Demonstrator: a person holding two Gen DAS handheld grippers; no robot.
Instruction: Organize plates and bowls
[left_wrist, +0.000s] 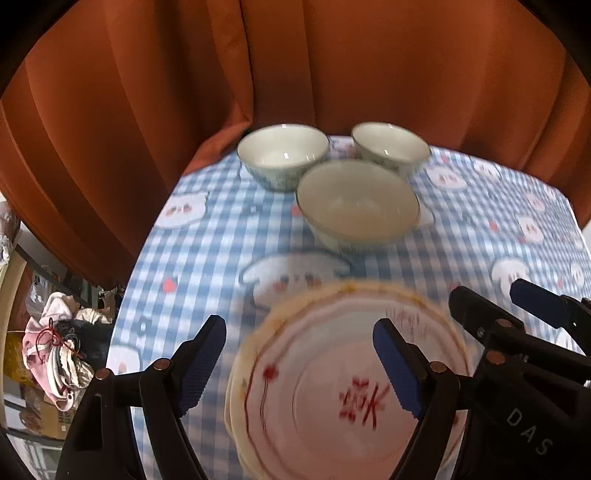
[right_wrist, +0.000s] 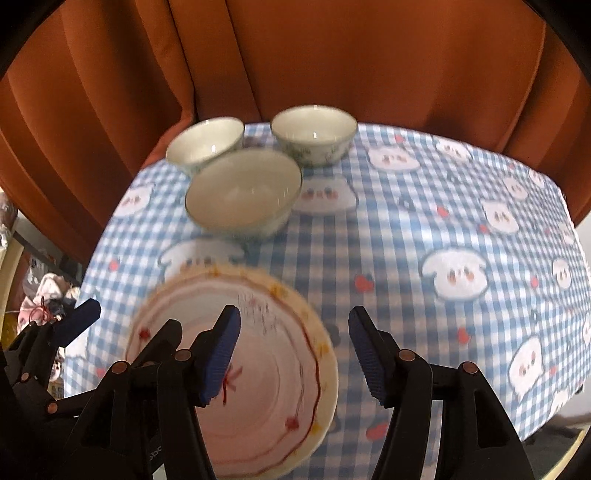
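Note:
A stack of cream plates with red trim and a red character (left_wrist: 325, 376) lies on the near side of the table; it also shows in the right wrist view (right_wrist: 266, 373). Three white bowls sit at the far edge: a left one (left_wrist: 282, 153), a right one (left_wrist: 389, 146) and a nearer one (left_wrist: 356, 201). My left gripper (left_wrist: 301, 365) is open and hovers over the plates' left part. My right gripper (right_wrist: 293, 354) is open, above the plates' right rim. The bowls also show in the right wrist view (right_wrist: 243, 192).
The table has a blue checked cloth with white cartoon faces (right_wrist: 424, 229). An orange curtain (left_wrist: 295, 55) hangs right behind the bowls. Clutter and clothes (left_wrist: 55, 350) lie off the table's left edge. My right gripper shows in the left wrist view (left_wrist: 517, 314).

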